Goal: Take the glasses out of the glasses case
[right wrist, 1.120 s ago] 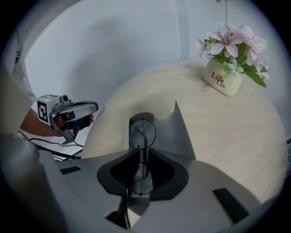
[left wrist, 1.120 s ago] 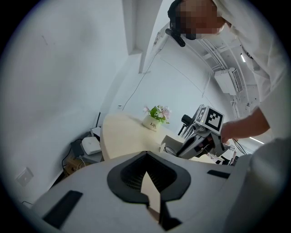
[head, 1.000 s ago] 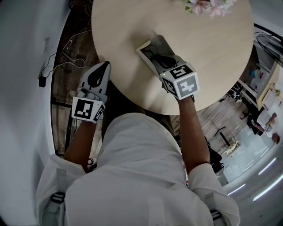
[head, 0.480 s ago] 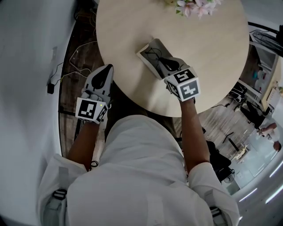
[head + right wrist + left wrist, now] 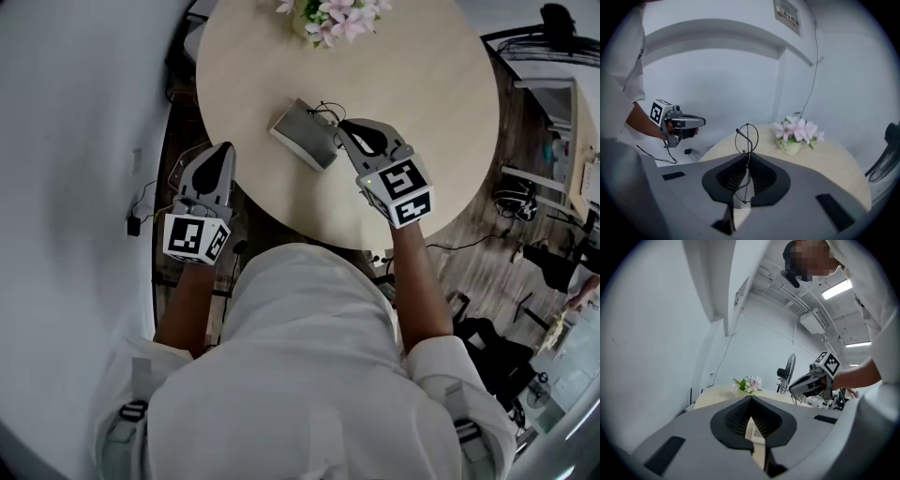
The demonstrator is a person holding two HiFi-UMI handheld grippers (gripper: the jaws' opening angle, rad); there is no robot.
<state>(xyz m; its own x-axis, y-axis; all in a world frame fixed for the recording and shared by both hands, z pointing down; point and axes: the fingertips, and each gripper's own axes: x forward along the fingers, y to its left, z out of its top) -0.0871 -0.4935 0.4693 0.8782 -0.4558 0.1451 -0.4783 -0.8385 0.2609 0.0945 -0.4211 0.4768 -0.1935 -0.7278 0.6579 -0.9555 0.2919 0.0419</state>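
Note:
A pair of thin black wire glasses (image 5: 747, 136) stands upright between the jaws of my right gripper (image 5: 746, 158), which is shut on it. In the head view that right gripper (image 5: 347, 128) hovers over the round table (image 5: 412, 84), just to the right of the grey glasses case (image 5: 302, 133). The glasses are clear of the case. My left gripper (image 5: 222, 150) hangs off the table's left edge, shut, with nothing between its fingers. The left gripper view shows the same closed left gripper (image 5: 751, 400).
A small pot of pink flowers (image 5: 330, 19) stands at the table's far edge and also shows as the flowers (image 5: 797, 131) ahead of my right gripper. Cables (image 5: 141, 202) lie on the dark floor to the left. A fan (image 5: 785, 376) stands beyond the table.
My right gripper has drawn back from over the case to its right side, bringing the glasses out with it. The left gripper has kept its place beside the table.

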